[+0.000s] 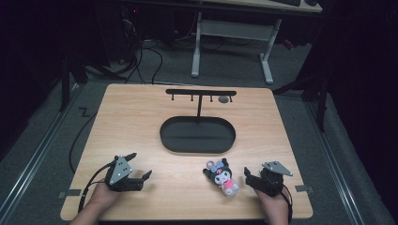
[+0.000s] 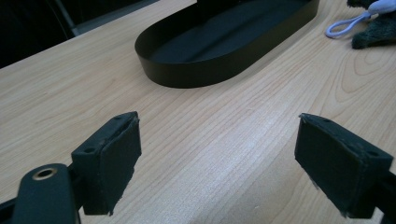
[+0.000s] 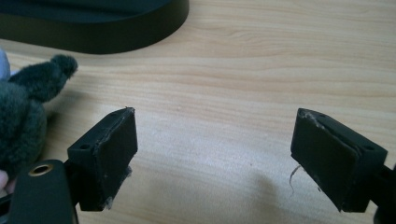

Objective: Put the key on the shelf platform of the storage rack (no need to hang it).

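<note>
Both grippers spread, nothing held.
Right gripper (image 1: pixel 250 176) sits just right of the plush (image 1: pixel 222 176); left gripper (image 1: pixel 139 167) faces the tray (image 1: pixel 197 147).

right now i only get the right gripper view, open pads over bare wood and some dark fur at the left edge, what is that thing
Observer: A small plush toy, dark with a pink front, lying on the table just left of the right hand-held gripper.
Operator: anything on it to hang it by
Observer: Yes, a pale loop at its head end, visible in the left gripper view.
Operator: and the black wall at the top of my picture
Observer: That is an oval tray; a post rises from its far side to a bar with hooks.
Operator: where's the other hand
Observer: The left hand-held gripper is near the table's front left, jaws open, nothing between them.
</note>
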{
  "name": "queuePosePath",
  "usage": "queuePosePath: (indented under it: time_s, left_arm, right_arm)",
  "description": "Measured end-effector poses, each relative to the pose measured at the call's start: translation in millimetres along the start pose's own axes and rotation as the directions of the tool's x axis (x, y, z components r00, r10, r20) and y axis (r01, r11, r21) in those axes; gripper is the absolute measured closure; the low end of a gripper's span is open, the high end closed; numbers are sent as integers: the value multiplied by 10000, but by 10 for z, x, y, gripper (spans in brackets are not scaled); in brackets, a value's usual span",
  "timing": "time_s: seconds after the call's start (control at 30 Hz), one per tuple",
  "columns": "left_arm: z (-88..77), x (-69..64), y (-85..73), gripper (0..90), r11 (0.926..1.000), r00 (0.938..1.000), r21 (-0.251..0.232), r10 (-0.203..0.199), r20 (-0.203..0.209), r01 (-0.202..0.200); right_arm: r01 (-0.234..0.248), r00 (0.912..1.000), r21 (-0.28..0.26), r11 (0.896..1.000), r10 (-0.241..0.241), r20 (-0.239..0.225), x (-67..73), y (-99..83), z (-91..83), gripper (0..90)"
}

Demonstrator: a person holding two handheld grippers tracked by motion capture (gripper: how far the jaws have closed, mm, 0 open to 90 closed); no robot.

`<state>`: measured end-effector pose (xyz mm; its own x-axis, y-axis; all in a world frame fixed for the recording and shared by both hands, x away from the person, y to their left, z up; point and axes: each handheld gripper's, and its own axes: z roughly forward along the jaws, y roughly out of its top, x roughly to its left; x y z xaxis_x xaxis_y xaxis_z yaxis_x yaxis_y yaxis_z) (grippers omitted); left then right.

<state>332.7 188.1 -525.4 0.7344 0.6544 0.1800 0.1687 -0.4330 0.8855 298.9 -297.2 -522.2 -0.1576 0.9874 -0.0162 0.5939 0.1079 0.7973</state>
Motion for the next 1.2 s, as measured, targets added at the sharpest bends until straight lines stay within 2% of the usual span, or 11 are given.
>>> queuePosePath:
  time_s: [0.07, 0.17, 0.23, 0.33, 0.43, 0.47, 0.6, 0.73, 0.87, 1.03, 1.2]
  left_arm:
    - [-3, 1, -2, 154, 10000, 10000, -35, 11, 31, -11]
    - [24, 17, 9, 154, 9998, 9998, 74, -199, 10, 199]
    - [27, 15, 10, 154, 9998, 9998, 65, -177, 30, 177]
    - [19, 11, 10, 154, 9999, 9999, 84, -105, 45, 105]
    - [11, 6, 8, 154, 10000, 10000, 53, -54, 49, 54]
    - [10, 4, 7, 154, 10000, 10000, 44, -44, 67, 43]
    - [15, 11, 8, 154, 10000, 9999, 31, -94, 80, 94]
    - [19, 15, 10, 154, 9999, 9999, 51, -115, 95, 115]
    - [17, 10, 10, 154, 10000, 9999, 60, -70, 112, 69]
    - [16, 10, 10, 154, 10000, 9999, 70, -67, 117, 67]
    - [18, 8, 9, 154, 10000, 9999, 54, -49, 101, 49]
  right_arm:
    - [12, 10000, -83, 10000, -12, -2, 3, 12, -5, 144]
    - [-48, 9995, -245, 9997, 40, -314, 4, 17, -25, 137]
    - [-69, 9992, -217, 9997, 60, -406, 8, 14, -33, 124]
    - [7, 9992, -305, 9995, -19, -404, 12, 13, -40, 112]
    - [-114, 9996, -330, 9994, 105, -278, 15, 15, -47, 55]
    - [-211, 9996, -577, 9981, 198, -222, 20, 11, -53, 37]
    - [-212, 9995, -737, 9971, 195, -233, 35, 18, -70, 35]
    - [-324, 9989, -558, 9979, 304, -367, 46, 43, -75, 29]
    - [-294, 9984, -50, 9996, 291, -490, 57, 53, -59, 12]
    - [111, 9993, 287, 9995, -100, -364, 77, 110, -110, 0]
    - [-16, 9988, 620, 9981, 47, -497, 32, 165, -172, 0]
